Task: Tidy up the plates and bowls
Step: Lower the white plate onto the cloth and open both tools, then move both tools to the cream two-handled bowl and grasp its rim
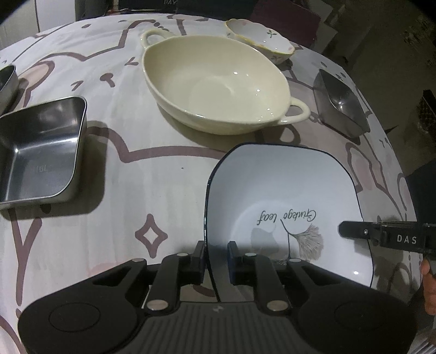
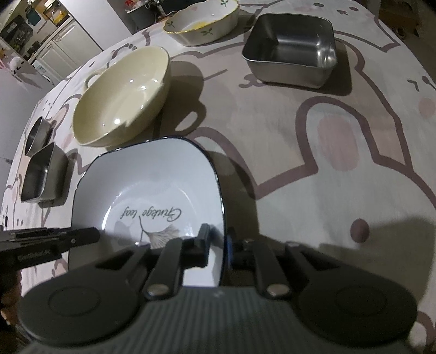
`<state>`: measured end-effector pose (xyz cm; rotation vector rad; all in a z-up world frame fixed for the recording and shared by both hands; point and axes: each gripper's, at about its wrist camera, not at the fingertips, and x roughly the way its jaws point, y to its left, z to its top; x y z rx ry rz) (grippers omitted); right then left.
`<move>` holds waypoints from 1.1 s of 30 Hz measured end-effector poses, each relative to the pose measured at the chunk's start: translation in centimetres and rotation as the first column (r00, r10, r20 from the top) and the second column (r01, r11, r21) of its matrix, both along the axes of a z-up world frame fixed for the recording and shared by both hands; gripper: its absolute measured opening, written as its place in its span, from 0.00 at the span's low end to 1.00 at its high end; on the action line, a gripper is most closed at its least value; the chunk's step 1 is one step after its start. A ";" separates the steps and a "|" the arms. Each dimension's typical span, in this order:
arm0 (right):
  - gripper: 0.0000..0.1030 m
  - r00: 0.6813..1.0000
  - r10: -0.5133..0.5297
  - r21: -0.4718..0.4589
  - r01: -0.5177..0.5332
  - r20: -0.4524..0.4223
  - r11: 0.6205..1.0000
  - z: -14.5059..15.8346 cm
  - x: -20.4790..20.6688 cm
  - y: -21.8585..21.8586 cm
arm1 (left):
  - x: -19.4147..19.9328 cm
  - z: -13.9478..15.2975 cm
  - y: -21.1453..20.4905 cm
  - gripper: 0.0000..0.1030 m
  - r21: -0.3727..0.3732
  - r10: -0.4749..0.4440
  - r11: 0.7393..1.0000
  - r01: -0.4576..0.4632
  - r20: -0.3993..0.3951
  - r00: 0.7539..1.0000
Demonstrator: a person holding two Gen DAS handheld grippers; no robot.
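Note:
A white square plate [image 1: 286, 190] with a dark rim and the words "Ginkgo leaf" is held between both grippers. My left gripper [image 1: 216, 257] is shut on the plate's left rim. My right gripper [image 2: 219, 241] is shut on its right rim [image 2: 218, 177]. Each gripper shows in the other's view: the right one [image 1: 387, 237], the left one [image 2: 54, 239]. A cream oval bowl [image 1: 215, 84] with two handles sits just beyond the plate, also in the right wrist view [image 2: 122, 95]. A white scalloped flower bowl [image 1: 261, 38] lies further back [image 2: 204, 21].
A steel square tray [image 1: 41, 149] stands at the left, with another steel dish [image 1: 6, 81] behind it. A steel square tray [image 2: 291, 46] stands at the right [image 1: 340, 103]. A patterned cloth [image 1: 136, 168] covers the round table; its edge curves at the right.

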<state>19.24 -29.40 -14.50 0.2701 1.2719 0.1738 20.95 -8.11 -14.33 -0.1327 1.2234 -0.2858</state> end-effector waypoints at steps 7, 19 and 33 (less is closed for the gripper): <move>0.24 1.000 0.022 -0.015 -0.023 -0.010 1.000 0.2 -0.6 -0.3 | -0.4 0.2 0.4 0.27 0.004 -0.019 1.000 0.019 0.004 1.000; 0.69 0.999 0.021 -0.013 -0.020 0.029 1.000 1.6 -3.0 -1.3 | -1.9 1.4 0.8 0.93 0.017 -0.060 0.998 0.059 0.050 0.997; 1.00 0.972 -0.044 0.033 0.037 0.231 0.999 6.5 -7.1 -1.9 | -3.7 6.6 1.7 1.00 0.011 -0.051 0.999 0.050 0.154 0.987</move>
